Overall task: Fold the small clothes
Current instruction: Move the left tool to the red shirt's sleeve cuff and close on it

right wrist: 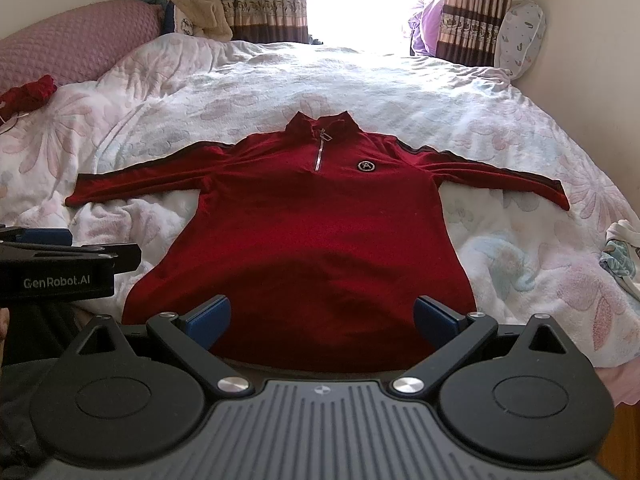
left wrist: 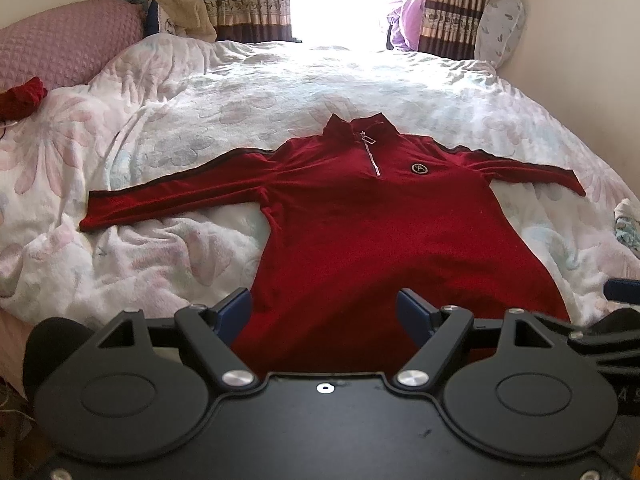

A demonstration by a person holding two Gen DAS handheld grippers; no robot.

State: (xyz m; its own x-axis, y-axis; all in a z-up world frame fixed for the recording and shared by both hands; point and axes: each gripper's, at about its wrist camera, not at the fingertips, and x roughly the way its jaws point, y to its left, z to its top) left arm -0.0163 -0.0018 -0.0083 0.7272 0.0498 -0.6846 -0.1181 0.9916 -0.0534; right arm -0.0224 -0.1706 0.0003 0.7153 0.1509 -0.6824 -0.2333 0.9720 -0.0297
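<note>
red shirt (left wrist: 344,220) flat on bed (left wrist: 280,80), sleeves out, hem at near edge | left gripper (left wrist: 325,312) fingers spread wide, empty, hem between | right gripper (right wrist: 322,320) likewise | right view alone shows the left gripper's side, branded "GenRobot.AI"

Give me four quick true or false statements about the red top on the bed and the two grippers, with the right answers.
1. The red zip-neck top lies spread flat with both sleeves out. True.
2. The left gripper is clamped on the hem. False: its jaws are open, gripping nothing.
3. The right gripper is open. True.
4. The top lies on a wooden table. False: it lies on a floral quilt.
</note>
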